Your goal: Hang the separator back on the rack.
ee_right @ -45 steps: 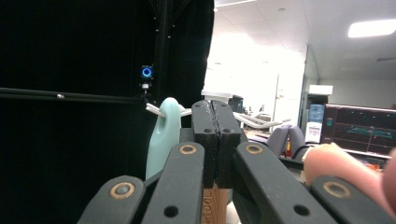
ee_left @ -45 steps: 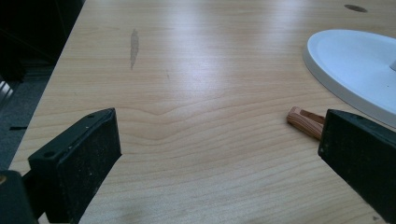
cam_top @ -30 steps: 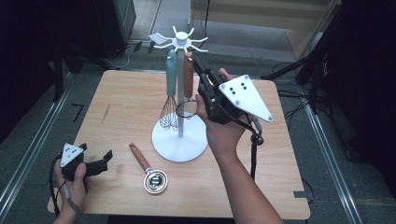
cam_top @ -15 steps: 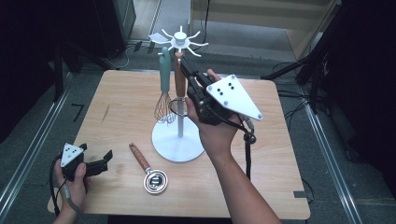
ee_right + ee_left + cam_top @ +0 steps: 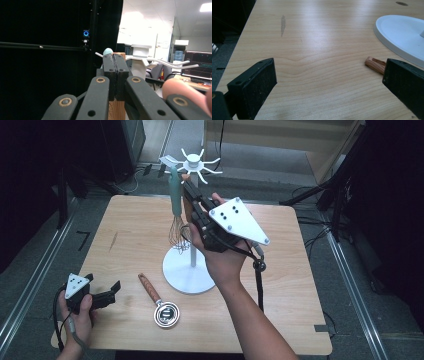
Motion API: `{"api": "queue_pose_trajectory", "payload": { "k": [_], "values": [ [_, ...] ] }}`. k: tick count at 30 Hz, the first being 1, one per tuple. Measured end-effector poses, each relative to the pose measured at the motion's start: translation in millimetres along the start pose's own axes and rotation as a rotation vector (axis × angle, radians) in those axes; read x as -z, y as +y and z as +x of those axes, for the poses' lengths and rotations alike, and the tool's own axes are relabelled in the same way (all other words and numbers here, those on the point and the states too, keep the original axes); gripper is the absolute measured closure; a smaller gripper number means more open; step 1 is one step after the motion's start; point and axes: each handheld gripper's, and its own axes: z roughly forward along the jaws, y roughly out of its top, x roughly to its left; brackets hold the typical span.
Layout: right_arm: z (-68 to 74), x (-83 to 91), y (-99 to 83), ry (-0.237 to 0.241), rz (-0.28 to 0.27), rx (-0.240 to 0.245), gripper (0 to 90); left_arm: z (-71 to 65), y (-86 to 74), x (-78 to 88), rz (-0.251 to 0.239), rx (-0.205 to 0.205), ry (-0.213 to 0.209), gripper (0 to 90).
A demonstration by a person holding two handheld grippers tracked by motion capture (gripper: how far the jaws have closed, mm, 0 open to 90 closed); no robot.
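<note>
Your right tongs (image 5: 115, 62) are clamped on the stiff, light wooden handle (image 5: 115, 110); left tongs (image 5: 324, 82) gape empty.

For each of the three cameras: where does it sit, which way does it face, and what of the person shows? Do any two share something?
High view: above the person's side, facing forward and down on the table; both forearms, left tool and right tool show.
Left gripper view: on the left tool, low over the table, facing the stand base; its open jaws show.
Right gripper view: on the right tool, facing level past the stand top; its shut jaws and a fingertip show.
Shared: high and left gripper views both show the wooden handle.
</note>
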Motion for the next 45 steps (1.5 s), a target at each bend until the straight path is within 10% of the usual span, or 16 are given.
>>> {"api": "queue_pose_trajectory", "payload": {
  "k": [23,45],
  "values": [
    [9.3,-15.7,1.0,0.031,0.028,0.007,90.0,0.4,-0.1,-0.2,-0.002,0.003,-0.007,0.0],
    [-4.8,14.6,-31.8,0.037,0.094,0.011,84.4,-2.5,-0.5,0.0,0.0,-0.006,-0.019,6.5]
  ]
}}
